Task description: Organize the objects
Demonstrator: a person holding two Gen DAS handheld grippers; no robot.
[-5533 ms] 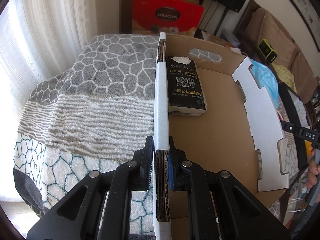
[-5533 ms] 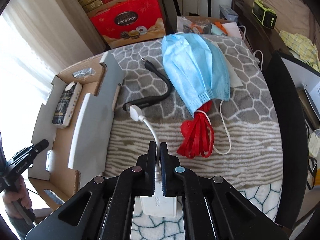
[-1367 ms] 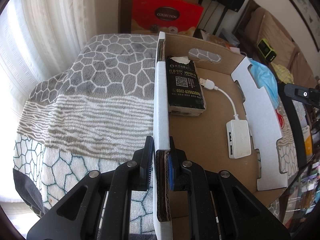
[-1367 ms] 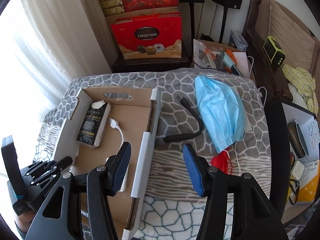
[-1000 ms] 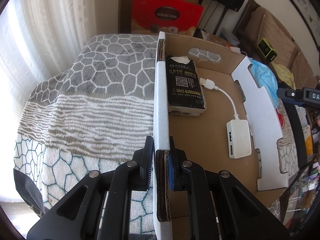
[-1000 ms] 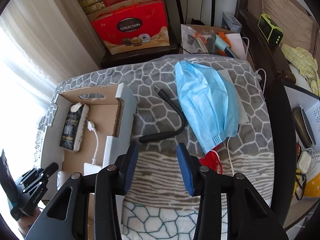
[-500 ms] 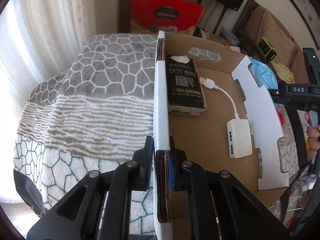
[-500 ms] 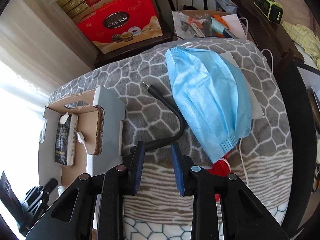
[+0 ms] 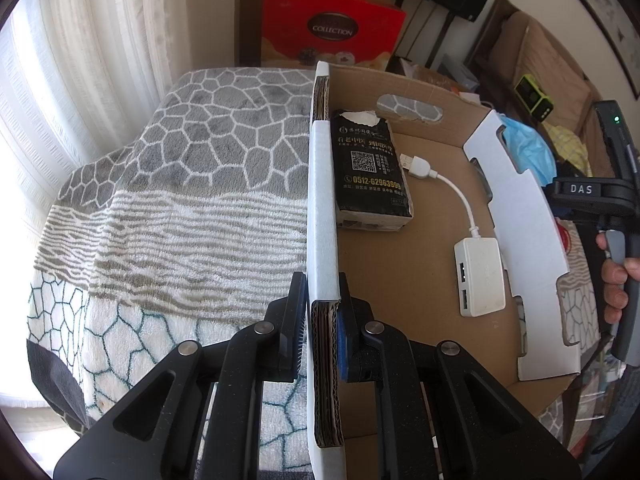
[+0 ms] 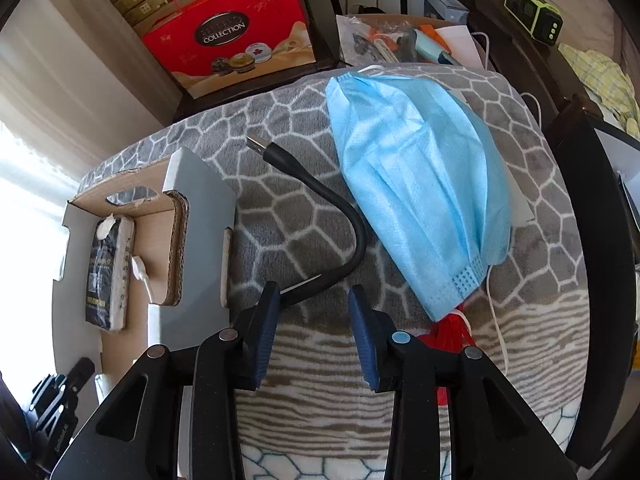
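Left gripper (image 9: 323,332) clamps the cardboard box (image 9: 412,280) wall; beyond the box, a red "COLLECTION" bag (image 9: 330,30); right gripper (image 10: 312,336) gapes over the patterned blanket (image 10: 312,216).

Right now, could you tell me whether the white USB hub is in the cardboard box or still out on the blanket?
In. The white USB hub lies flat on the cardboard box floor, beside the black tissue pack.

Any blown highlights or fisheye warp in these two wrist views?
Left wrist view: curtains at left blown out; box wall clamped in the left claw stays sharp; dark vignette at the corners. Right wrist view: window side clipped white; blanket edge bows, barrel warp.
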